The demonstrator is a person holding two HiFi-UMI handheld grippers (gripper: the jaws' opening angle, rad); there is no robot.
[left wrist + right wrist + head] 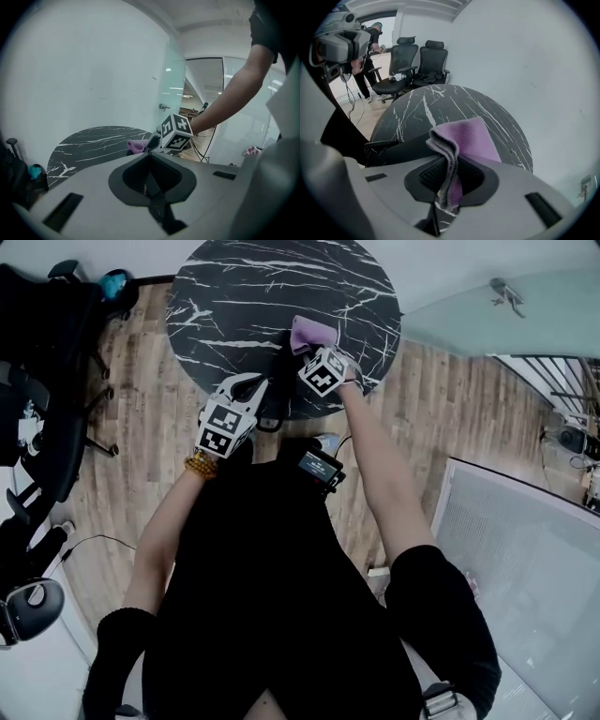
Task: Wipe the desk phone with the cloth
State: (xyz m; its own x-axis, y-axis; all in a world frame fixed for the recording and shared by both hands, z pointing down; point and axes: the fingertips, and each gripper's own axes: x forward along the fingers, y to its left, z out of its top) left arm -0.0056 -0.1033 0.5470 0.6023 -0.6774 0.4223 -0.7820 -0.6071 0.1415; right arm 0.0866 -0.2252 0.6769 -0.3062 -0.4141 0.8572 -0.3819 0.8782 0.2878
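Head view: a person leans over a round black marble-pattern table [244,296], the right tongs [311,351] clamped on a folded mauve microfibre cloth [312,334] that juts ahead of their tips. Just to their left lies the black plastic desk phone [279,381], a dark form whose long axis seems to run from the near table edge away from the person, though black on black blurs its outline. The left tongs [255,392] sit just beside the phone on its other side. Left gripper view: the left tongs [152,183] appear drawn together, with only dark shapes in their mouth and nothing identifiable held; ahead of them are the cloth [137,146] and the marker cube of the right tongs. Right gripper view: the right tongs [450,187] pinch the cloth [464,136] at its doubled fold, the free flap spreading forward over the table [440,103]. The phone's coiled cord [382,144] lies to the left of the jaws. The cloth looks light, limp and easy to grip, best held at the fold as now. The phone is likely rigid and heavier, its handset and cord liable to shift, so bracing its body seems wise.
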